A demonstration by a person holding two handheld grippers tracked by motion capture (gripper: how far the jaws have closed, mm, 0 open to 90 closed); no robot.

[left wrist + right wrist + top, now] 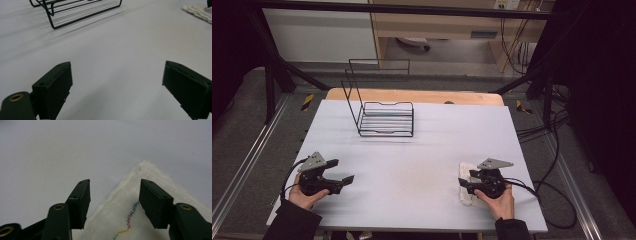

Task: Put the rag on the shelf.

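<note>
Left hand-held gripper (343, 180): black body, grey three-cornered plate on top, black cable trailing; right hand-held gripper (465, 180): same build; flat black rectangular jaws, brass-ringed screw holes at the base; both sleeves dark.

We see the wire rack (384, 117) standing toward the far left of the table (422, 150). The folded cloth (468, 192) lies near the front right edge, under the right gripper (464, 184). The left gripper (343, 182) sits front left, well apart from both.
</note>
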